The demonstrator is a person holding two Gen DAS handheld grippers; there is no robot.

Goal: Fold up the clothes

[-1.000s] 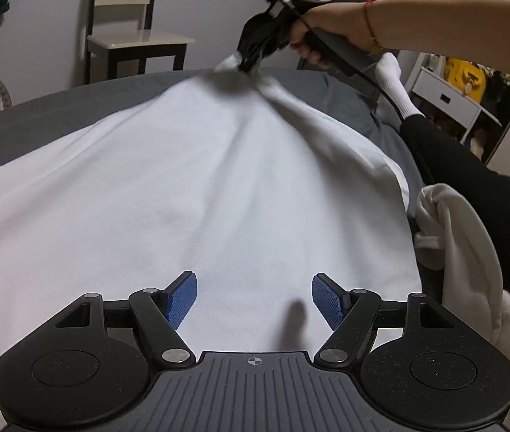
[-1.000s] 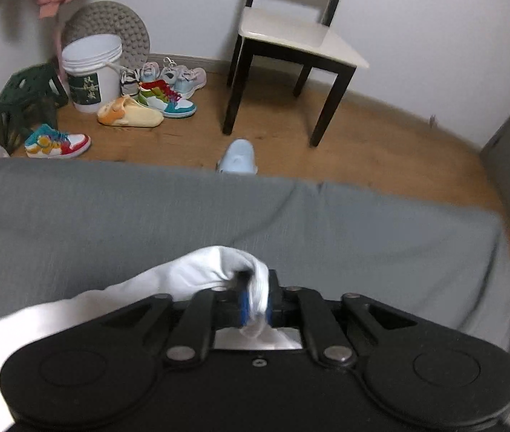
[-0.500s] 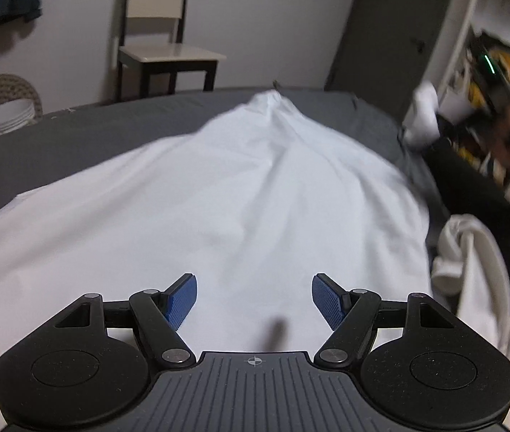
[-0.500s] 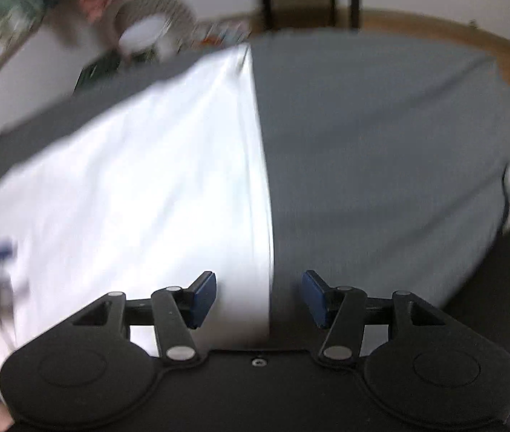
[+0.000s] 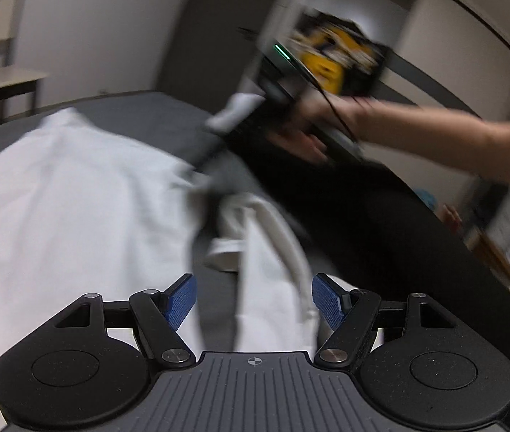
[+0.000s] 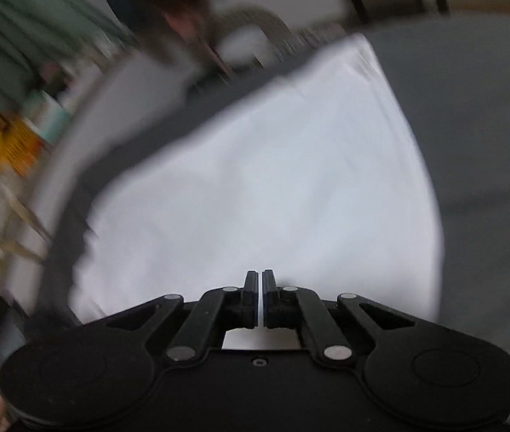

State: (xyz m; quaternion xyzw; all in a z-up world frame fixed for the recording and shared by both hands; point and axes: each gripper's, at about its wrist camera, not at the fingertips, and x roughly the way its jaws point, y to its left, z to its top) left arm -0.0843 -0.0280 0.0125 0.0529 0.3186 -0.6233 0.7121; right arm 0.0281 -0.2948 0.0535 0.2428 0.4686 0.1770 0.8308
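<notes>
while the white garment (image 6: pixel 273 180) lies spread on the grey bed (image 6: pixel 481 144), left tongs (image 5: pixel 254 300) gape over its bunched sleeve; right tongs (image 6: pixel 259 297) pinched together, apparently empty. soft, limp cloth: take a hem corner.

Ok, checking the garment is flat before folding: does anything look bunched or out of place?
Yes. The white garment mostly lies spread on the grey bed, but in the left wrist view a bunched, twisted portion is heaped at its right edge. Motion blur hides finer detail.
</notes>
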